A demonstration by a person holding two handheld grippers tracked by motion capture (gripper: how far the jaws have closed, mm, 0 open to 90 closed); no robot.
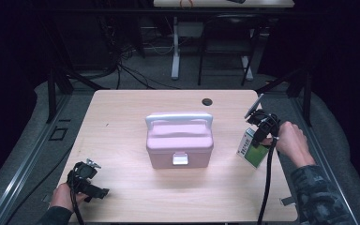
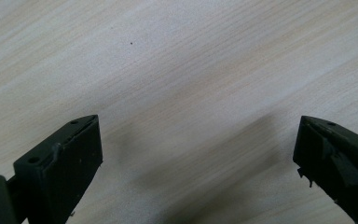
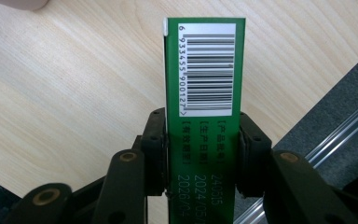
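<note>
Right tool (image 3: 200,154) clamping green carton (image 3: 204,70); pink lidded box (image 1: 180,140) closed, apart

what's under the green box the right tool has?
Bare wooden table lies beneath the green box, with the table edge and a grey floor rail past its far side. The right tool is clamped on its sides. Whether its base touches the wood is hidden.

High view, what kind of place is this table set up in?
Probably a lab or workshop rigged for recording. A pale wooden table stands on grey flooring amid dark frame struts, loose cables trail across the floor behind it, and another desk stands beyond.
</note>
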